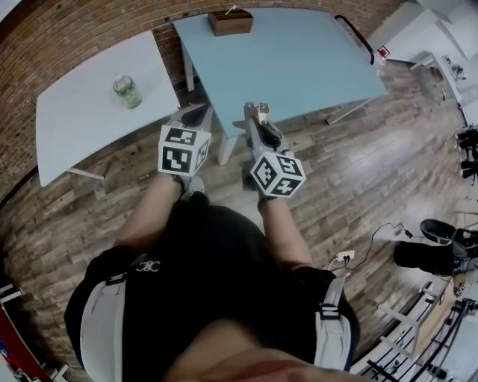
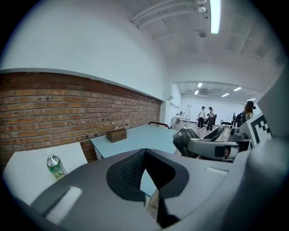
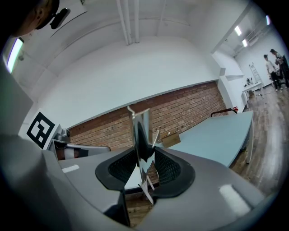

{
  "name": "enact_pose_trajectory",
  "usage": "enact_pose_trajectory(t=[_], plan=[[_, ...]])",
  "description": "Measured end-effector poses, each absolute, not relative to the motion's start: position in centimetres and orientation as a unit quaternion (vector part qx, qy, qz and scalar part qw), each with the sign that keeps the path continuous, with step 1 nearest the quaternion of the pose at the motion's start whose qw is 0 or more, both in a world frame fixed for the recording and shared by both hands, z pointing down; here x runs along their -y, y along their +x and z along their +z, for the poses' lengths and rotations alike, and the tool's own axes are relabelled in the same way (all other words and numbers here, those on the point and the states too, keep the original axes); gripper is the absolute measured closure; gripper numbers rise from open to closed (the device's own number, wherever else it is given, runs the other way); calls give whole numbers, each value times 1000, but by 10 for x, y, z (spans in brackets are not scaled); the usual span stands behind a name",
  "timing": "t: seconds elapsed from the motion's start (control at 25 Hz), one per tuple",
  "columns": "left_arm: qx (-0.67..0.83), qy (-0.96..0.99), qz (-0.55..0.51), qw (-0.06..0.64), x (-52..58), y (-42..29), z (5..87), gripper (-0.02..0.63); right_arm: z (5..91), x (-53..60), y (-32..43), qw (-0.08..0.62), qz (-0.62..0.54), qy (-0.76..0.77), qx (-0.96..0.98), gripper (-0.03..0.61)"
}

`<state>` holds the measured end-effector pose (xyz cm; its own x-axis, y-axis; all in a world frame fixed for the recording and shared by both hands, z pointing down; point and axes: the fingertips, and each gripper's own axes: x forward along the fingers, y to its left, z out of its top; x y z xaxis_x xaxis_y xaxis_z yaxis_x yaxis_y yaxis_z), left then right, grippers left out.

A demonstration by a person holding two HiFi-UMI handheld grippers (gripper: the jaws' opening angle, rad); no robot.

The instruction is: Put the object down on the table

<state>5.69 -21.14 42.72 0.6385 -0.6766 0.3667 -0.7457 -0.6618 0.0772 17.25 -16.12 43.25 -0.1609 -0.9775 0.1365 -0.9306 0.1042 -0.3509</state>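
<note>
Right gripper [image 3: 143,168] clamped on a thin shiny flat piece [image 3: 139,128], upright, at the blue table's [image 1: 299,60] near edge, probably for set-down; left gripper [image 2: 143,155] pinched together, empty.

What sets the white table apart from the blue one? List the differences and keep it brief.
Colour: the white table has a pale top, the blue table a light blue one.
Load: the white table carries a small bottle, the blue table a brown box at its far edge.
Place: in the head view the white table stands left, the blue table straight ahead.
Both stand against the brick wall.
</note>
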Motion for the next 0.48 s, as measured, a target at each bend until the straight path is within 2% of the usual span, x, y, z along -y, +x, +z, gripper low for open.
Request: enact_pose_trajectory(t=[0.48], plan=[[388, 898, 167, 120, 330, 53, 444, 615, 455, 275, 173, 51, -215, -654, -723, 436]])
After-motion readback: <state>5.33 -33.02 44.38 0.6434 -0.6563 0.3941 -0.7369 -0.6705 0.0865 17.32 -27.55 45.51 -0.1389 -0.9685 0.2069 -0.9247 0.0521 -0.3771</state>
